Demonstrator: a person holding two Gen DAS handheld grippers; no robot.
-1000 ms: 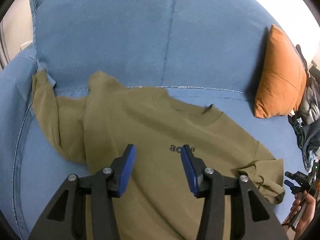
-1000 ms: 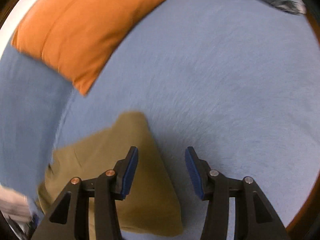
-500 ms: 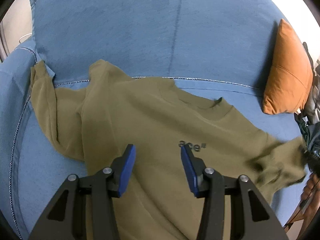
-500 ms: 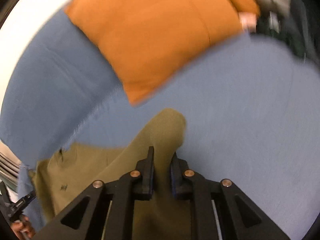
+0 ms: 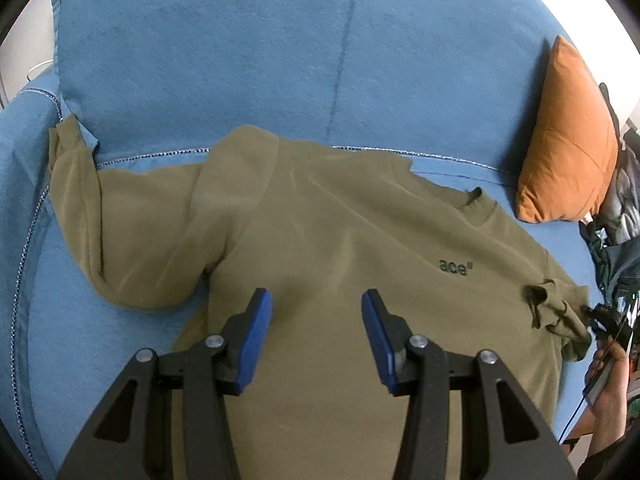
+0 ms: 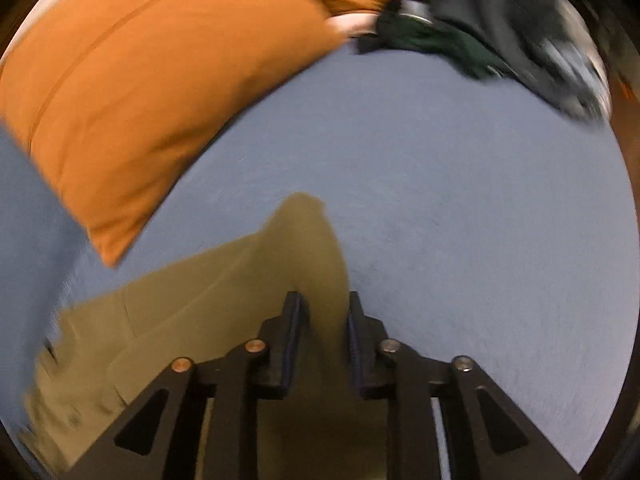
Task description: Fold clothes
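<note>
An olive green sweatshirt (image 5: 328, 240) with black "ace" lettering lies spread on the blue sofa seat (image 5: 64, 344), neck toward the right. Its far sleeve (image 5: 120, 216) drapes toward the left armrest. My left gripper (image 5: 316, 320) is open and empty, hovering over the sweatshirt's body. My right gripper (image 6: 324, 312) is shut on the other olive sleeve (image 6: 308, 248), holding it over the blue seat (image 6: 460, 220). It also shows at the right edge of the left wrist view (image 5: 600, 316), at the bunched sleeve end (image 5: 560, 312).
An orange cushion (image 5: 568, 136) leans against the sofa back at the right, also in the right wrist view (image 6: 140, 92). A heap of dark clothes (image 6: 500, 28) lies beyond it. The sofa backrest (image 5: 280, 52) rises behind the sweatshirt.
My right gripper has closed on the near sleeve and pulled it out to the right. The left gripper has stayed open and shifted slightly over the sweatshirt.
</note>
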